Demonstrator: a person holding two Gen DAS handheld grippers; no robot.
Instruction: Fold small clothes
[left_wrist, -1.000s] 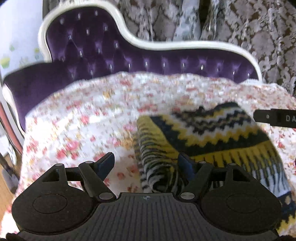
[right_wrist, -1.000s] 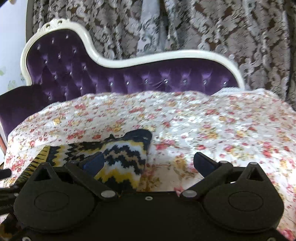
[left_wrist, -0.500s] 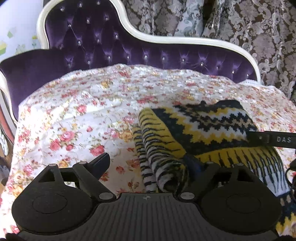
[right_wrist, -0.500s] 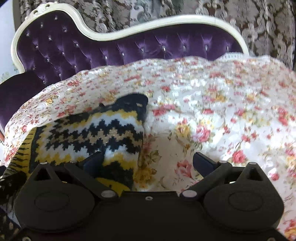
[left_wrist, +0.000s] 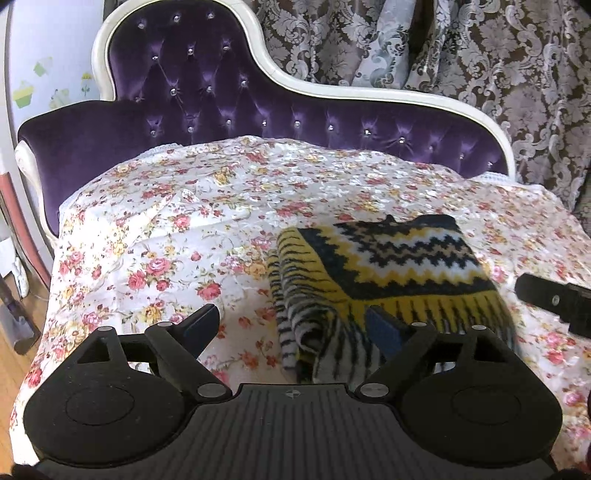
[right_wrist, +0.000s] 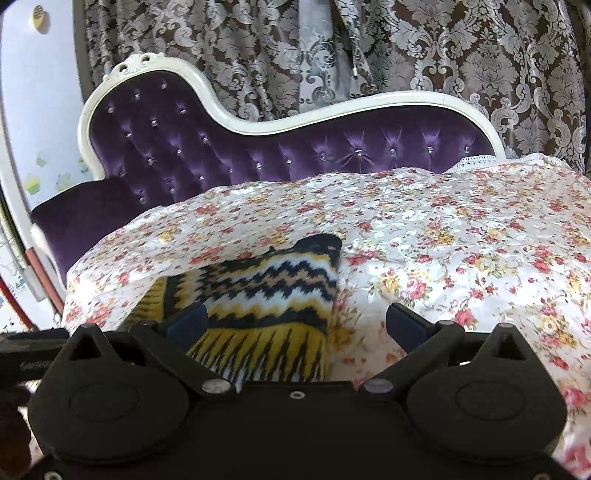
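Where damask curtains (right_wrist: 424, 55) hang behind a purple tufted sofa (left_wrist: 229, 107), a floral sheet (left_wrist: 166, 229) covers the seat. On it lies a folded zigzag-knit garment (left_wrist: 388, 266), long axis running left to right. Left gripper (left_wrist: 295, 325) and right gripper (right_wrist: 295, 321) are both spread wide, each straddling one near corner.

Purple tufted velvet sofa (left_wrist: 221, 99) w/ curvy white frame (right_wrist: 332, 110). Seat under white floral cover (left_wrist: 166, 221). Behind: grey-brown damask curtains (right_wrist: 480, 55). Left: pale wall w/ cupcake stickers (left_wrist: 24, 94); wood floor (left_wrist: 11, 369) below. Daylight.
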